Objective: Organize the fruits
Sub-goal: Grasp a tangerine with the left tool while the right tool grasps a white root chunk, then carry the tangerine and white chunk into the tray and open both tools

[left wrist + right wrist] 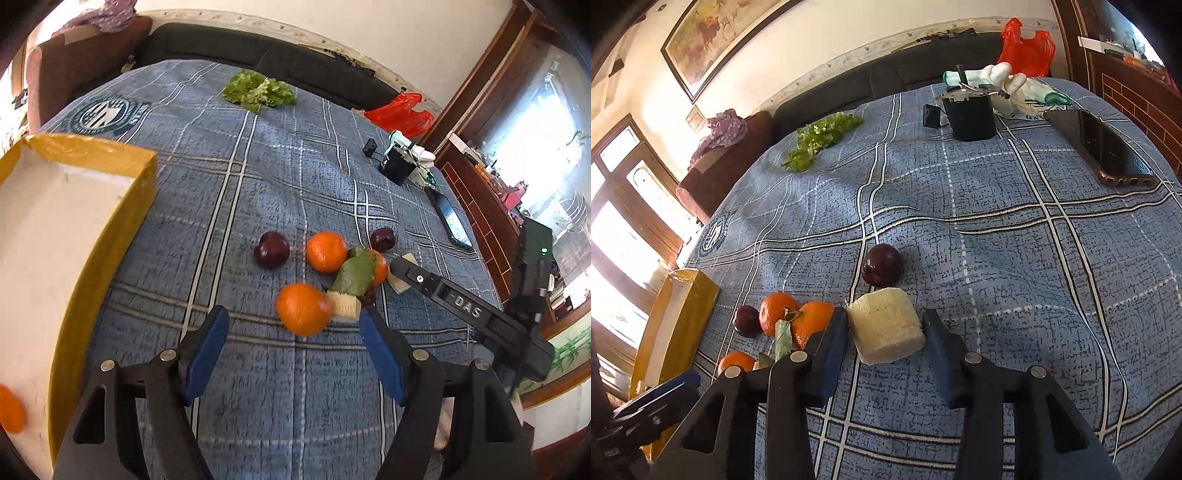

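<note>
The right gripper [886, 332], at lower centre of the right wrist view, was seen with jaws flanking a pale fibrous chunk [885, 325], contact uncertain. Probably light, firm and rough, it was best gripped across its flat sides. The left gripper [293, 347], half open, was empty.

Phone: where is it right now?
Right wrist view: phone lies flat on the blue cloth, far right, beside the black pot.

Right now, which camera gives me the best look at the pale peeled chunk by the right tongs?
The right wrist view: the pale chunk sits large and whole between the right tongs. In the left wrist view only a sliver of it shows behind that tool's finger.
</note>
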{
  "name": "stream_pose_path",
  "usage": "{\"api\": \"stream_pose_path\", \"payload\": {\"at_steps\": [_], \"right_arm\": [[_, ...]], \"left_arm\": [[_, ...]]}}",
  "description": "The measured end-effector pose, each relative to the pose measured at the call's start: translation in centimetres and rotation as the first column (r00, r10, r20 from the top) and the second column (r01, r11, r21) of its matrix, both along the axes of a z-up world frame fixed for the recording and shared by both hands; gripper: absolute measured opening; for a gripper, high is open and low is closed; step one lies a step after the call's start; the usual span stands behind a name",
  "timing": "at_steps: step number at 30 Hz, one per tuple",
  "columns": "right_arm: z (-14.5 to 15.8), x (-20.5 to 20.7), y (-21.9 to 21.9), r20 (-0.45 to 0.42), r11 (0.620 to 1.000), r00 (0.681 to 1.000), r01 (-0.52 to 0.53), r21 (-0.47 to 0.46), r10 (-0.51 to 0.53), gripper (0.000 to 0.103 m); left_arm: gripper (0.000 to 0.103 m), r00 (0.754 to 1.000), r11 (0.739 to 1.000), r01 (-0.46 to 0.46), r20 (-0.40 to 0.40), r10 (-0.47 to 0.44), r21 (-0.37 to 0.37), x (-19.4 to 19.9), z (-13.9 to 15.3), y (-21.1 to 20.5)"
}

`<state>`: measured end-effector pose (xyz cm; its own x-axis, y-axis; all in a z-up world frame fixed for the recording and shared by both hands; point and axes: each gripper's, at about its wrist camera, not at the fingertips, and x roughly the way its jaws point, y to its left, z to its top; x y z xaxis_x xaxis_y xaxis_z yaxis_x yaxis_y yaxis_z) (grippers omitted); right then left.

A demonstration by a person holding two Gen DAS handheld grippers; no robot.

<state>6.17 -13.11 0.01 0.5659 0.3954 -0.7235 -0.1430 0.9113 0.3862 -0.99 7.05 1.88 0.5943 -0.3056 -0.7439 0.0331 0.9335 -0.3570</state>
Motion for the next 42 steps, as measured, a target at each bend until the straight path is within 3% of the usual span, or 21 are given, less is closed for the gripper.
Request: {"api": "stream_pose_path", "payload": {"at_steps": [3, 5, 7, 12, 15, 16, 17, 20, 26, 33, 38, 42], "right_arm": [[0.2, -0.1, -0.4, 0.0, 1.0, 1.0, 0.001, 0.026, -0.001, 0.045], [0.3, -0.2, -0.7, 0.0, 0.999, 1.0, 0.01, 0.039, -0.01, 0.045], [0.3, -0.3, -0.9, -0.004, 0.999, 1.0, 0.015, 0.047, -0.015, 0.045], [0.5, -0.4, -1.1, -0.005, 0.998, 1.0, 0.019, 0.064, -0.019, 0.045], [0.4, -0.5, -1.1, -0.007, 0.997, 1.0, 0.018, 0.072, -0.018, 0.045], [0.4, -0.5, -1.0, -0.007, 0.997, 1.0, 0.018, 0.07, -0.018, 0.045], [0.5, -0.5, -1.0, -0.004, 0.997, 1.0, 0.018, 0.069, -0.018, 0.045], [0.9, -0.9, -1.2, 0.011, 0.997, 0.999, 0.029, 0.074, -0.03, 0.045], [1.4, -1.3, -1.7, 0.034, 0.995, 0.998, 0.044, 0.084, -0.047, 0.045], [2.2, -2.7, 0.2, 0.095, 1.0, 0.995, 0.002, 0.027, -0.004, 0.045], [4.0, -4.6, 3.0, 0.188, 0.994, 0.982, 0.011, -0.105, 0.009, 0.045], [6.9, -6.5, 6.4, 0.208, 0.995, 0.974, -0.083, -0.055, 0.093, 0.045]], "left_arm": [[0.066, 0.999, 0.999, 0.03, 0.026, -0.03, 0.012, 0.8, -0.5, -0.5], [0.045, 0.998, 0.998, 0.057, 0.011, -0.056, -0.009, 1.4, -1.2, -0.6], [0.036, 0.997, 0.996, 0.078, -0.006, -0.078, -0.034, 1.7, -1.9, -0.7], [0.036, 0.996, 0.995, 0.085, -0.001, -0.085, -0.047, 1.9, -2.2, -1.1], [0.044, 0.997, 0.996, 0.075, 0.017, -0.074, -0.057, 2.0, -2.4, -1.1], [0.043, 0.997, 0.995, 0.073, 0.018, -0.072, -0.066, 2.0, -2.4, -1.1], [0.034, 0.998, 0.995, 0.065, 0.014, -0.064, -0.071, 2.0, -2.4, -1.0], [0.034, 0.999, 0.997, 0.038, 0.003, -0.038, -0.07, 1.8, -2.2, -0.8], [0.034, 0.998, 0.996, -0.006, 0.064, 0.012, -0.088, -1.2, 1.0, 0.9], [0.034, 0.979, 0.994, -0.091, 0.179, 0.101, -0.066, -6.6, 6.4, 6.2], [0.034, 0.95, 0.978, -0.207, 0.236, 0.202, -0.007, -9.9, 9.1, 11.5], [0.034, 0.935, 0.958, -0.284, 0.238, 0.264, 0.051, -11.0, 10.2, 16.2]]}}
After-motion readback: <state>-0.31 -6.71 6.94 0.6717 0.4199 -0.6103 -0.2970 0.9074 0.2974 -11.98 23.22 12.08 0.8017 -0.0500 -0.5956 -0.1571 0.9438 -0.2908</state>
